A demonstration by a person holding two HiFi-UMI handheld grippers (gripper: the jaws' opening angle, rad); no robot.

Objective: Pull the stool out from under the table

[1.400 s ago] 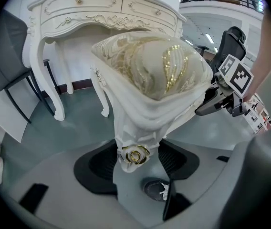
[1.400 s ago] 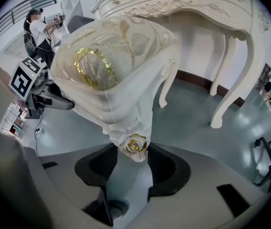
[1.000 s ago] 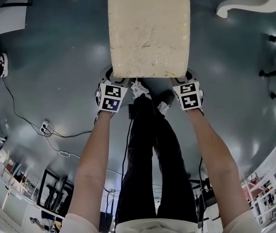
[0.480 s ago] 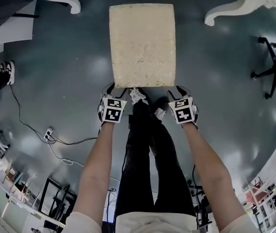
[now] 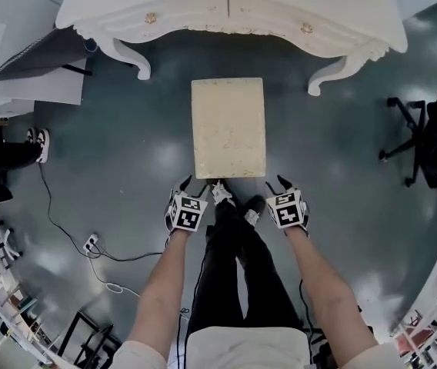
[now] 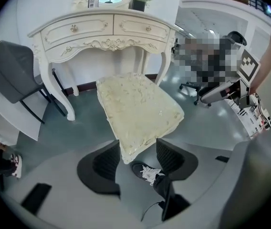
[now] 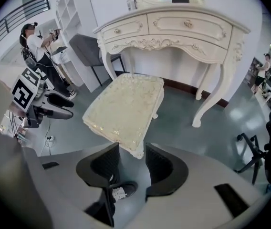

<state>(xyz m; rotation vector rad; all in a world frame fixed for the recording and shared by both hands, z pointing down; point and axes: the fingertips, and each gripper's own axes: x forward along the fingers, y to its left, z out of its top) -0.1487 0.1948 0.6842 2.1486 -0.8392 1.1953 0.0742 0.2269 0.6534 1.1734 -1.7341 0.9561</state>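
The stool (image 5: pixel 228 127) stands on the floor (image 5: pixel 126 152), clear of the white table (image 5: pixel 226 6). My left tongs (image 5: pixel 192 184) are closing with nothing between the jaws. My right tongs (image 5: pixel 276 183) gape empty, both just short of its near edge.

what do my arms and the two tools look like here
Each tool, left tool and right tool, has a grey body, black ribbed pads and a white cube with black square markers. Forearms are bare below short pale sleeves. The left tool's jaws are closing, gripping nothing.
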